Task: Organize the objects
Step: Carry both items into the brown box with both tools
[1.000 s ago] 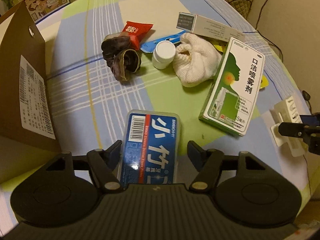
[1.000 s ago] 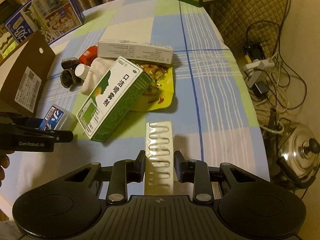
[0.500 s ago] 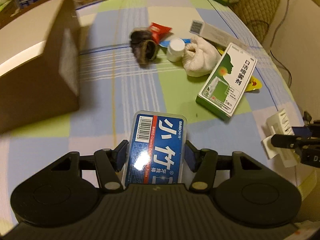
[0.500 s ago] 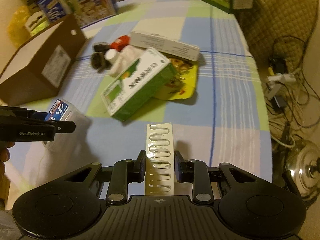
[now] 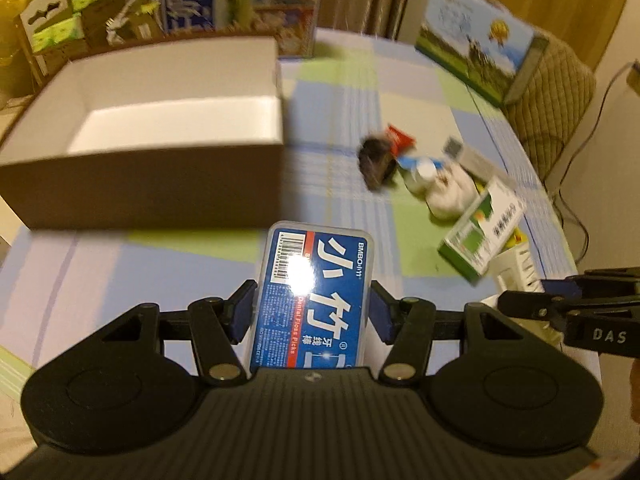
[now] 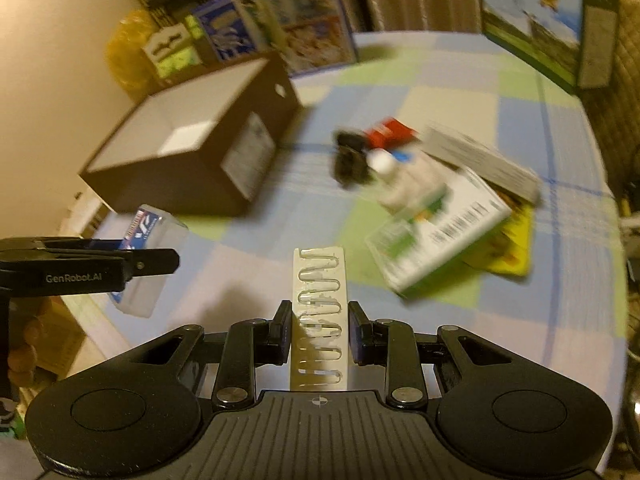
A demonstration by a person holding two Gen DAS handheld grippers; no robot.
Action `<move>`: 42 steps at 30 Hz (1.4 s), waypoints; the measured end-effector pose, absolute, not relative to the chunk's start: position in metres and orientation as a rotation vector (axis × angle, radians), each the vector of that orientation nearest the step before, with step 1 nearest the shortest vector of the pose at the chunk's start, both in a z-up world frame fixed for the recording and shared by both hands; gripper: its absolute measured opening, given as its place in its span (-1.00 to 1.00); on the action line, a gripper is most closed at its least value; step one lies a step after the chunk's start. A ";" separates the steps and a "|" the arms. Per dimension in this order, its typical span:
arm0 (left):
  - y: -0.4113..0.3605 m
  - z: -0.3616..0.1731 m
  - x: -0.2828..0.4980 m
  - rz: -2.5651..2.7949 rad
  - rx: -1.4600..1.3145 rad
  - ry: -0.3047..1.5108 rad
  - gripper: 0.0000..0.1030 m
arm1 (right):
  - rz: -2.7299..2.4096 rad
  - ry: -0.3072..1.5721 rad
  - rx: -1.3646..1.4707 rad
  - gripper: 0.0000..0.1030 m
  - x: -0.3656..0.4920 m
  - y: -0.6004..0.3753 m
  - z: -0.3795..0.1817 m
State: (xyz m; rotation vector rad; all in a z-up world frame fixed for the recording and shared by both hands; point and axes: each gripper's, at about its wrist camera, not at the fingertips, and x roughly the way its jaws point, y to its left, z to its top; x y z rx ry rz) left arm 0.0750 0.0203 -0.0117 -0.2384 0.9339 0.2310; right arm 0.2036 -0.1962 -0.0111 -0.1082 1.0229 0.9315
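My left gripper (image 5: 311,314) is shut on a blue dental floss pick case (image 5: 316,280), lifted above the checked tablecloth. My right gripper (image 6: 319,332) is shut on a white blister strip (image 6: 320,300), also held off the table. An open brown cardboard box (image 5: 160,168) with a white inside stands ahead and left of the left gripper; in the right wrist view the box (image 6: 192,160) lies at far left. The right wrist view also catches the floss case (image 6: 144,232) in the left gripper (image 6: 160,258). The blister strip (image 5: 516,272) shows at the right of the left wrist view.
A blurred heap lies mid-table: green and white medicine box (image 6: 444,228), grey carton (image 6: 480,160), white cloth (image 5: 448,196), white bottle (image 5: 420,174), dark scrunchie (image 5: 374,162), red packet (image 6: 390,136), yellow packet (image 6: 508,240). Printed boxes (image 6: 280,28) stand along the far edge.
Both grippers rose and tilted up with their loads. The left gripper went from open around the floss case to shut on it. The brown box's open top now shows.
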 end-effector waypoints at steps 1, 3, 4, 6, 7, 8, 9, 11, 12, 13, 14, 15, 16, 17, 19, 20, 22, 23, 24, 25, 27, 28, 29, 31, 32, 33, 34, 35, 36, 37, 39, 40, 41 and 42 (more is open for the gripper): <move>0.029 -0.007 0.074 0.232 -0.242 0.922 0.04 | 0.938 1.019 -0.101 -0.51 0.202 -0.186 -0.009; 0.048 0.003 0.072 0.234 -0.242 0.902 0.04 | 0.958 1.010 -0.086 -0.51 0.198 -0.161 -0.002; 0.059 0.010 0.071 0.238 -0.242 0.885 0.04 | 0.975 1.002 -0.080 -0.51 0.196 -0.149 0.002; 0.081 0.020 0.070 0.240 -0.244 0.859 0.04 | 1.002 0.981 -0.064 -0.51 0.193 -0.122 0.010; 0.092 0.024 0.070 0.241 -0.245 0.849 0.04 | 1.013 0.971 -0.055 -0.51 0.192 -0.110 0.014; 0.105 0.030 0.071 0.242 -0.245 0.834 0.04 | 1.023 0.961 -0.044 -0.51 0.191 -0.096 0.019; 0.115 0.034 0.071 0.242 -0.241 0.824 0.04 | 1.033 0.950 -0.034 -0.51 0.190 -0.082 0.023; 0.138 0.042 0.075 0.250 -0.227 0.800 0.04 | 1.050 0.925 -0.024 -0.51 0.190 -0.055 0.031; 0.149 0.045 0.077 0.254 -0.222 0.792 0.04 | 1.055 0.912 -0.020 -0.51 0.190 -0.042 0.035; 0.161 0.048 0.080 0.258 -0.217 0.786 0.04 | 1.058 0.899 -0.018 -0.51 0.191 -0.027 0.039; 0.174 0.051 0.084 0.266 -0.213 0.782 0.04 | 1.059 0.890 -0.015 -0.51 0.193 -0.017 0.041; 0.184 0.052 0.087 0.272 -0.210 0.780 0.04 | 1.058 0.882 -0.011 -0.51 0.194 -0.004 0.043; 0.194 0.053 0.091 0.277 -0.207 0.780 0.04 | 1.054 0.877 -0.009 -0.51 0.196 0.006 0.044; 0.205 0.052 0.096 0.283 -0.206 0.781 0.04 | 1.049 0.876 -0.007 -0.51 0.199 0.017 0.044; 0.224 0.049 0.106 0.291 -0.206 0.792 0.04 | 1.032 0.872 -0.010 -0.51 0.205 0.037 0.041; 0.233 0.046 0.113 0.298 -0.207 0.800 0.04 | 1.016 0.877 -0.014 -0.51 0.209 0.049 0.037; 0.247 0.039 0.124 0.300 -0.213 0.818 0.04 | 0.990 0.891 -0.012 -0.51 0.218 0.067 0.030; 0.255 0.034 0.132 0.296 -0.227 0.835 0.04 | 0.974 0.902 -0.013 -0.51 0.222 0.071 0.025; 0.262 0.029 0.136 0.295 -0.236 0.844 0.04 | 0.960 0.909 -0.019 -0.51 0.225 0.077 0.021; 0.266 0.023 0.142 0.300 -0.241 0.858 0.04 | 0.944 0.918 -0.027 -0.51 0.228 0.081 0.017; 0.276 0.010 0.154 0.309 -0.250 0.894 0.04 | 0.913 0.944 -0.045 -0.51 0.233 0.090 0.005; 0.280 0.003 0.159 0.305 -0.266 0.909 0.04 | 0.899 0.959 -0.051 -0.51 0.235 0.093 0.000; 0.284 -0.005 0.165 0.308 -0.282 0.936 0.04 | 0.887 0.978 -0.057 -0.51 0.238 0.097 -0.006; 0.289 -0.018 0.173 0.308 -0.292 0.971 0.04 | 0.870 1.002 -0.072 -0.51 0.243 0.104 -0.015; 0.291 -0.026 0.178 0.310 -0.295 0.989 0.04 | 0.857 1.013 -0.084 -0.51 0.247 0.108 -0.021; 0.292 -0.032 0.181 0.311 -0.300 1.008 0.04 | 0.847 1.024 -0.095 -0.51 0.249 0.111 -0.026; 0.293 -0.039 0.184 0.309 -0.308 1.025 0.04 | 0.839 1.037 -0.103 -0.51 0.252 0.114 -0.030; 0.294 -0.046 0.187 0.306 -0.317 1.044 0.04 | 0.831 1.050 -0.108 -0.51 0.255 0.117 -0.036; 0.295 -0.049 0.190 0.305 -0.322 1.059 0.04 | 0.825 1.061 -0.110 -0.51 0.257 0.118 -0.039; 0.296 -0.053 0.193 0.303 -0.329 1.075 0.04 | 0.820 1.073 -0.113 -0.51 0.258 0.120 -0.041; 0.299 -0.061 0.198 0.300 -0.341 1.103 0.04 | 0.814 1.087 -0.117 -0.51 0.261 0.123 -0.046; 0.301 -0.064 0.201 0.299 -0.344 1.118 0.04 | 0.813 1.091 -0.120 -0.51 0.262 0.124 -0.047; 0.301 -0.067 0.203 0.301 -0.345 1.132 0.04 | 0.812 1.094 -0.122 -0.51 0.264 0.125 -0.048; 0.302 -0.069 0.204 0.305 -0.347 1.144 0.04 | 0.809 1.098 -0.122 -0.51 0.264 0.126 -0.048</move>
